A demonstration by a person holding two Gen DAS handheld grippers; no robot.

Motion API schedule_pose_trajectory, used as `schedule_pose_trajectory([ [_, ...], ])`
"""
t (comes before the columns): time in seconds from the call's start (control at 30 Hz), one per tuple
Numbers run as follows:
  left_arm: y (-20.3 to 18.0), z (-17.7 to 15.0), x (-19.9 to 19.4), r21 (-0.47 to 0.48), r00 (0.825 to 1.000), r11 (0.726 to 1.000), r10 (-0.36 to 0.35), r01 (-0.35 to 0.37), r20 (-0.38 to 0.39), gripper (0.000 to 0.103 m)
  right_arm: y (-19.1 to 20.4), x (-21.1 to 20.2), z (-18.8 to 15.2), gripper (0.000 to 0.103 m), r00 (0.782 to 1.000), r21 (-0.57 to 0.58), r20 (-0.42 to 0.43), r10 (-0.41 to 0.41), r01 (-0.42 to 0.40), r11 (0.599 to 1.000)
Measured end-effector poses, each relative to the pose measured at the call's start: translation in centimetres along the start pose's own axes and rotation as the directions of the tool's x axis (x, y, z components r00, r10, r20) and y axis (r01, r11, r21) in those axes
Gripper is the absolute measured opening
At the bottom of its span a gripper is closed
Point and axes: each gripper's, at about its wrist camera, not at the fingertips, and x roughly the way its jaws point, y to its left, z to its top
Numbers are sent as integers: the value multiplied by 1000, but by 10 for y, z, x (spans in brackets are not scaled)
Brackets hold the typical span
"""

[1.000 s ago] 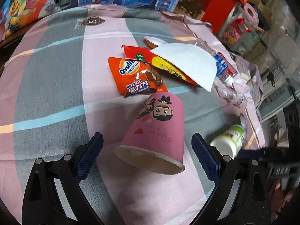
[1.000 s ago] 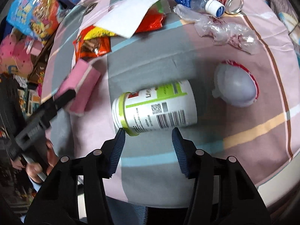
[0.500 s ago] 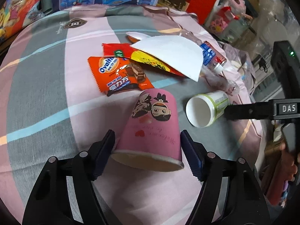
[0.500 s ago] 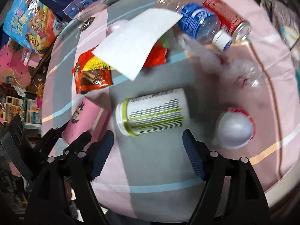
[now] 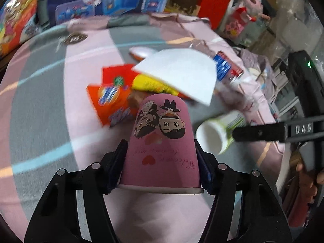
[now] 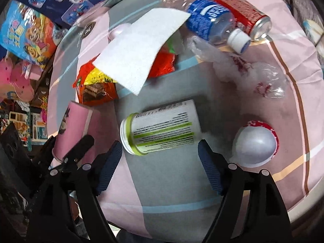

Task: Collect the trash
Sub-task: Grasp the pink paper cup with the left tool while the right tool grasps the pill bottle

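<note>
I see my left hand-held gripper [image 5: 161,163] w/ both blue pads against the sides of a pink paper cup printed w/ two cartoon faces [image 5: 162,141], jaws closing on it. The cup is mouth toward the camera; its rim hides whatever is under it, so I can't tell if it's off the pink-and-grey striped cloth on the tabletop [image 5: 40,105].

My right hand-held gripper [image 6: 160,162] is spread wide, pads apart from everything. A white plastic tub w/ green label, lying on its side [image 6: 162,129], sits just beyond & between the fingers, untouched.

Further back, a white paper sheet [image 6: 137,46] covers most of the red and orange snack wrappers [image 6: 95,89], so their print is only partly readable. A clear bottle w/ blue label [image 6: 212,24] lies beside a red drink can [image 6: 241,10]. Crumpled clear plastic film [image 6: 243,68] is blurry. A white dome-shaped lid w/ red rim [image 6: 255,143] lies right of the tub. The left view's background is motion-smeared; a person's hand at its right edge is cut off.
</note>
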Motion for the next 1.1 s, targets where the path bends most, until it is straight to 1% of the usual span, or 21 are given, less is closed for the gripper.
schedule_pose_trajectory([
  [0.07, -9, 9, 7, 28, 1000, 999, -27, 27, -7, 64, -8, -5, -1, 74, 1000, 16, 13, -3, 3, 1000],
  [0.13, -17, 14, 18, 48, 999, 998, -35, 36, -26, 64, -17, -10, -3, 74, 999, 26, 31, -16, 15, 1000],
  [0.2, -28, 16, 28, 68, 997, 996, -59, 63, -55, 64, -25, -13, -3, 73, 999, 44, 46, -14, 12, 999],
  [0.23, -32, 14, 30, 79, 996, 994, -67, 72, -62, 64, -28, -14, -3, 72, 999, 51, 50, -14, 11, 999],
  [0.27, -38, 11, 32, 98, 994, 991, -83, 90, -72, 64, -31, -13, -2, 68, 999, 56, 50, -13, 10, 998],
  [0.3, -44, 8, 34, 113, 991, 987, -102, 111, -88, 64, -34, -11, -1, 66, 999, 62, 46, -8, 6, 998],
  [0.37, -54, -1, 38, 132, 984, 980, -130, 146, -121, 64, -38, -7, 1, 66, 999, 83, 36, 7, -10, 997],
  [0.4, -57, -4, 40, 137, 982, 979, -135, 153, -132, 64, -38, -5, 3, 66, 999, 91, 33, -4, 1, 996],
  [0.47, -63, -12, 45, 134, 977, 976, -148, 169, -156, 64, -36, -1, 5, 66, 1000, 91, 28, 0, -3, 996],
  [0.53, -65, -17, 47, 111, 967, 973, -182, 203, -176, 64, -33, 3, 8, 66, 1000, 92, 19, 7, -9, 996],
  [0.6, -64, -21, 48, 95, 963, 972, -197, 217, -182, 64, -31, 7, 10, 71, 1000, 94, 14, 10, -12, 996],
  [0.7, -56, -23, 44, 65, 973, 982, -166, 178, -163, 64, -31, 14, 9, 73, 1000, 108, -21, 21, -19, 994],
  [0.77, -46, -23, 37, 28, 978, 987, -152, 158, -144, 65, -32, 13, 5, 73, 1000, 108, -21, 13, -10, 994],
  [0.83, -36, -24, 32, 8, 983, 992, -126, 128, -130, 66, -34, 11, 1, 73, 999, 116, -28, 21, -18, 993],
  [0.93, -25, -24, 26, -23, 987, 994, -107, 105, -119, 68, -33, 9, -3, 74, 999, 116, -36, 32, -27, 993],
  [1.0, -18, -23, 21, -44, 989, 994, -100, 95, -106, 73, -34, 5, -6, 75, 999, 118, -28, 36, -32, 993],
  [1.1, -15, -21, 24, -42, 992, 997, -67, 63, -109, 74, -36, 4, -10, 75, 998, 136, -33, 54, -49, 990],
])
